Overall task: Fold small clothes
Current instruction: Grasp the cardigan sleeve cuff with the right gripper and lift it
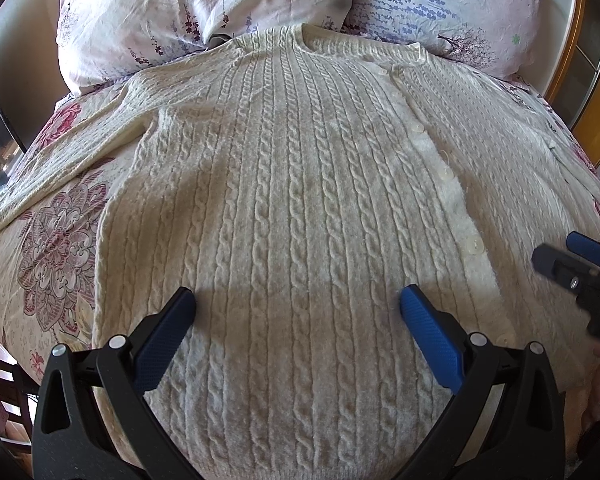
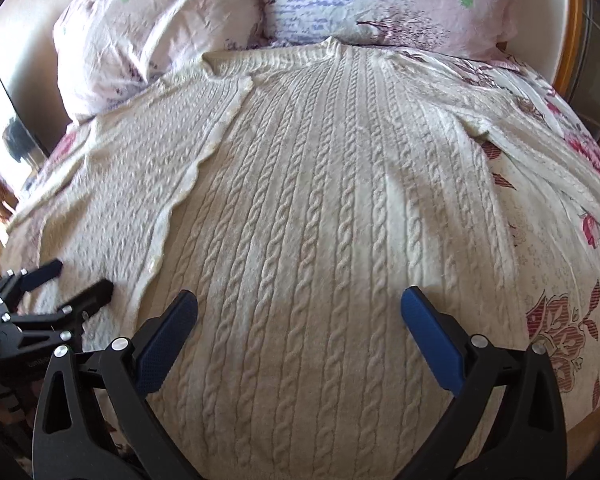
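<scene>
**Cream cardigan lying flat on the bed, both grippers hovering wide open over its hem**

A cream cable-knit cardigan [image 1: 300, 184] is lying spread out, front side up, on a floral bedspread [image 1: 56, 248]. Its collar is reaching toward two pale flowered pillows [image 1: 172, 12], and its hem is lying nearest the cameras. A row of pale buttons [image 1: 446, 172] is running down the cardigan's placket, which in the right wrist view is showing as a wavy edge [image 2: 196, 176] left of the cardigan's middle. One sleeve [image 1: 60, 160] is stretching away from the cardigan's left side across the bedspread, and the other sleeve [image 2: 540, 148] is angling away from the cardigan's right side.

The left gripper [image 1: 298, 300] is hanging over the lower part of the cardigan, left of the button row, with its blue-padded fingers [image 1: 428, 340] spread wide and pinching nothing. Its shadow is falling on the knit between the fingers. The right gripper [image 2: 299, 300] is hanging over the lower part of the cardigan too, right of the placket, its jaws likewise standing far apart and empty. Each gripper is showing at the edge of the other's view: the right one [image 1: 572, 260] beyond the button row, the left one [image 2: 64, 280] beyond the wavy edge, both visibly spread.

A wooden frame [image 1: 580, 80] is standing past the cardigan's right shoulder, beside the pillows.
</scene>
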Tool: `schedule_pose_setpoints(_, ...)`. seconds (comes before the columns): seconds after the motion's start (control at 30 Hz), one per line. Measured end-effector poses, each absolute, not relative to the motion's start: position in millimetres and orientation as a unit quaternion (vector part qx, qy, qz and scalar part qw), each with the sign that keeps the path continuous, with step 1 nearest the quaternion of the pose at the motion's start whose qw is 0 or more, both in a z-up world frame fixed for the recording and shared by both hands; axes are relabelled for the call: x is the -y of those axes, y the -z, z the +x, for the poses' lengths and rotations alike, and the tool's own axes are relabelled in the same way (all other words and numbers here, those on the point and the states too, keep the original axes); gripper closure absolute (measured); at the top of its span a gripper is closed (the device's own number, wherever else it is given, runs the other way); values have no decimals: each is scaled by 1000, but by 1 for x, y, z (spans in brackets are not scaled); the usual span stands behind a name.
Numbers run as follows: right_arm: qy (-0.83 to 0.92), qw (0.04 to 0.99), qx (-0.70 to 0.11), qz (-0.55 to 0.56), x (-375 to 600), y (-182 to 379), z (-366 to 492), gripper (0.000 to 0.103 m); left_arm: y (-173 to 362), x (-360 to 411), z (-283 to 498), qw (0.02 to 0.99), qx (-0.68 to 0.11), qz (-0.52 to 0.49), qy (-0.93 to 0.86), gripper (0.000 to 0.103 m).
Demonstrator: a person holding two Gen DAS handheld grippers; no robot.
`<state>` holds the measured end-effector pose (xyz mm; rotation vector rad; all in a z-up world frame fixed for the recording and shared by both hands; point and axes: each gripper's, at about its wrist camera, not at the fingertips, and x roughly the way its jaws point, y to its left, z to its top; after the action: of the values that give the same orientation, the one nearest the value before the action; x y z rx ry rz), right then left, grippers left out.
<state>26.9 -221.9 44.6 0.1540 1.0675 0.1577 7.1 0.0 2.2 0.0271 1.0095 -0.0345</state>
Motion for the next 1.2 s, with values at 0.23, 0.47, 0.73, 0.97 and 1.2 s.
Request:
schedule_pose_setpoints(0.23, 1, 832, -440, 337, 355, -55, 58, 33, -15, -19, 9, 892, -445, -63, 35, 2)
schedule_pose_setpoints(0.47, 111, 729, -358, 573, 470, -14, 54, 46, -21, -28, 14, 897, -420, -129, 57, 2)
schedule_pose_setpoints(0.73, 164, 708, -331, 602, 495, -1, 46, 73, -22, -32, 23, 897, -418, -136, 44, 2)
schedule_pose_setpoints(0.97, 171, 754, -312, 552, 496, -18, 48, 95, -21, -42, 27, 895, -416, -156, 38, 2)
schedule_pose_setpoints(1.2, 50, 872, -264, 409, 441, -111, 99, 95, -26, -55, 24, 899, -396, -183, 39, 2)
